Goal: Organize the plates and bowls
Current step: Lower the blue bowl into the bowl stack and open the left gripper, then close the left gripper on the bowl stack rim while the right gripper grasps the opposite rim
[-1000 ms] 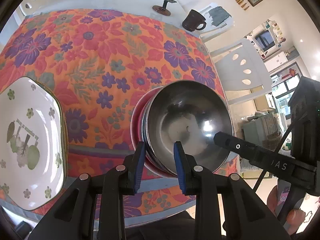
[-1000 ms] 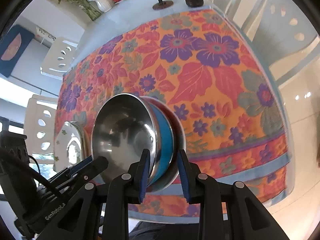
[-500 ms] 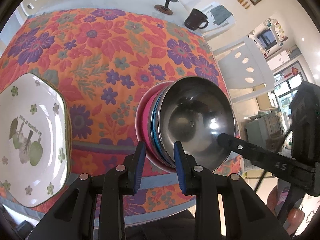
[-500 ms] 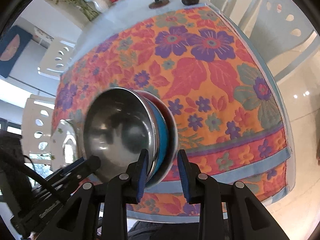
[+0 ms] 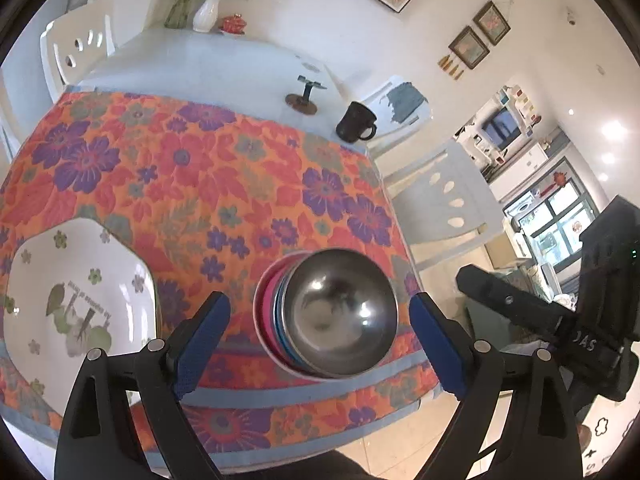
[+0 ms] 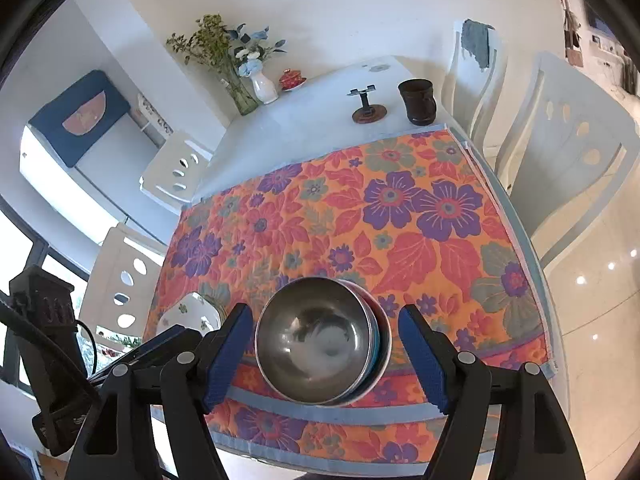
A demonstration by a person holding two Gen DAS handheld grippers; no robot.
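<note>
Bowls (image 5: pixel 326 316) are sitting nested in one stack near the front edge of the flowered cloth (image 5: pixel 208 184), a steel bowl (image 6: pixel 316 340) innermost, blue and pink rims showing beneath it. I am holding my left gripper (image 5: pixel 320 348) above the stack with its blue-padded fingers (image 5: pixel 202 344) spread wide on either side of the bowls, and nothing is being pinched; the jaws have just been opening and the pads are standing clear of the rims. My right gripper (image 6: pixel 322 356) is hovering likewise over the same stack, its fingers (image 6: pixel 226 356) parted and straddling the steel bowl without touching it; these jaws have also just been opening, with the bowls lying below the gap, not gripped. I am seeing the stack resting on the cloth, slightly blurred in the left wrist view. A white plate (image 5: pixel 76 312) with green flower marks is lying on the cloth to the left of the bowls, apart from them. At the far end, on the bare white table (image 5: pixel 208 64), a dark mug (image 5: pixel 355 123) and a small stand (image 5: pixel 305 96) are standing near each other, and a white vase (image 6: pixel 264 86) of flowers is standing against the wall. White chairs (image 6: pixel 560 148) are standing round the table.
</note>
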